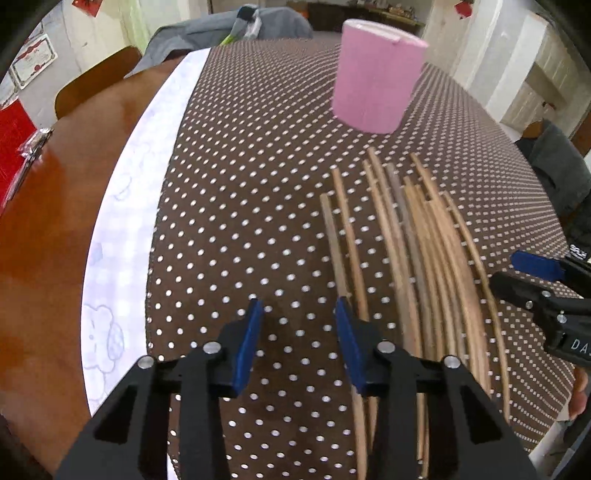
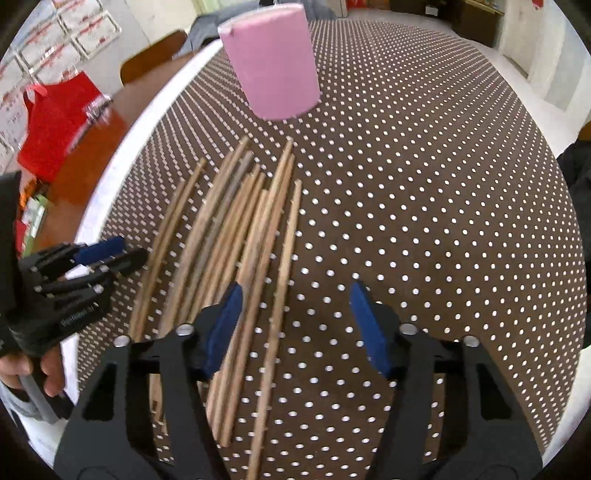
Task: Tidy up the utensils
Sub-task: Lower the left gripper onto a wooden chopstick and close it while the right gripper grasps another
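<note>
Several wooden chopsticks (image 1: 417, 240) lie side by side on a brown polka-dot mat (image 1: 240, 221); they also show in the right wrist view (image 2: 236, 236). A pink cylindrical holder (image 1: 376, 75) stands upright beyond them, also seen in the right wrist view (image 2: 275, 61). My left gripper (image 1: 297, 339) is open and empty, low over the mat just left of the chopsticks. My right gripper (image 2: 295, 325) is open and empty, over the right side of the chopsticks. Each gripper shows at the edge of the other's view: the right gripper (image 1: 535, 273), the left gripper (image 2: 110, 254).
The mat (image 2: 424, 184) lies on a white cloth (image 1: 122, 229) over a brown wooden table (image 1: 55, 221). A red bag (image 2: 55, 122) sits at the table's far left. A wooden chair (image 1: 96, 81) and grey clothing (image 1: 221, 33) stand behind the table.
</note>
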`<state>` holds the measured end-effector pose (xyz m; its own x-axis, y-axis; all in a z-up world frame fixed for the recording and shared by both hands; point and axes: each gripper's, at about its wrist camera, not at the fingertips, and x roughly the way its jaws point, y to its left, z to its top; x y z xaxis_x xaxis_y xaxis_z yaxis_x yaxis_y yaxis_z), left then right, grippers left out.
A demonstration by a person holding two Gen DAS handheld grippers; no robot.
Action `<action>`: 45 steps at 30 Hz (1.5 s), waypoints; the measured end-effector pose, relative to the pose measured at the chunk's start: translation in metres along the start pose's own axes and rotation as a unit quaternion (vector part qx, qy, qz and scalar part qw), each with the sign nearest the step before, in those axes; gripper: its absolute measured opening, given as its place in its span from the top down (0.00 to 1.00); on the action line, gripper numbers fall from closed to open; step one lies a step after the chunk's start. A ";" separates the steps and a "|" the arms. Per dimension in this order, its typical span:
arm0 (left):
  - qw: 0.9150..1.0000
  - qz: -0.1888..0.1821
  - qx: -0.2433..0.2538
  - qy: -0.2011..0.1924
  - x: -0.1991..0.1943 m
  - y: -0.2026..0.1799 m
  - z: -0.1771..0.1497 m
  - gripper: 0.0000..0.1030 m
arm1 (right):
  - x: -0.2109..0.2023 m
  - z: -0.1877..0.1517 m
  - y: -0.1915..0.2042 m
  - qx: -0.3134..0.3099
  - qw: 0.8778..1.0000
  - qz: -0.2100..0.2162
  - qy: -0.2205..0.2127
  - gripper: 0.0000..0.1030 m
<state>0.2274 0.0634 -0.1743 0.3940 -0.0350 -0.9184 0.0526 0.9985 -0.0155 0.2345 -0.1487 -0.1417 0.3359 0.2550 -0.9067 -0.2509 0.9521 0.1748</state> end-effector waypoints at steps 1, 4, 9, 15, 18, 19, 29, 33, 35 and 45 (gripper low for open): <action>1.000 0.003 -0.001 0.003 0.002 0.001 0.000 0.66 | 0.003 0.002 -0.001 0.000 1.000 0.000 0.004 0.49; 1.000 0.011 0.004 0.003 0.002 0.000 0.000 0.67 | 0.010 0.007 -0.004 0.003 1.000 0.002 0.019 0.54; 1.000 -0.011 -0.014 0.007 -0.003 0.002 0.004 0.67 | 0.025 0.014 -0.006 0.006 1.000 0.005 0.026 0.54; 1.000 0.014 0.007 0.012 0.001 -0.006 -0.001 0.67 | 0.011 0.006 0.004 -0.011 0.999 -0.014 0.028 0.57; 1.000 0.021 0.009 0.015 0.002 -0.009 0.001 0.67 | 0.016 0.009 0.017 -0.026 0.999 -0.028 0.031 0.58; 1.000 0.022 0.008 0.018 0.002 -0.009 0.001 0.67 | 0.017 0.010 0.019 -0.028 0.999 -0.031 0.033 0.58; 1.000 -0.016 -0.017 0.011 -0.010 -0.007 0.010 0.67 | 0.019 0.013 0.019 -0.028 0.999 -0.023 0.036 0.58; 1.000 -0.012 -0.001 0.008 -0.008 -0.014 0.010 0.67 | 0.019 0.013 0.017 -0.028 0.999 -0.018 0.036 0.58; 1.000 -0.005 0.007 0.015 -0.001 -0.017 0.010 0.66 | 0.017 0.011 0.016 -0.026 0.999 -0.015 0.035 0.58; 0.999 0.018 0.035 0.019 0.006 -0.030 0.013 0.66 | 0.019 0.021 0.018 -0.033 0.998 -0.022 0.044 0.58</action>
<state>0.2403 0.0330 -0.1740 0.3613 0.0040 -0.9324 0.1042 0.9936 0.0446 0.2553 -0.1235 -0.1481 0.2679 0.1945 -0.9436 -0.2987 0.9479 0.1105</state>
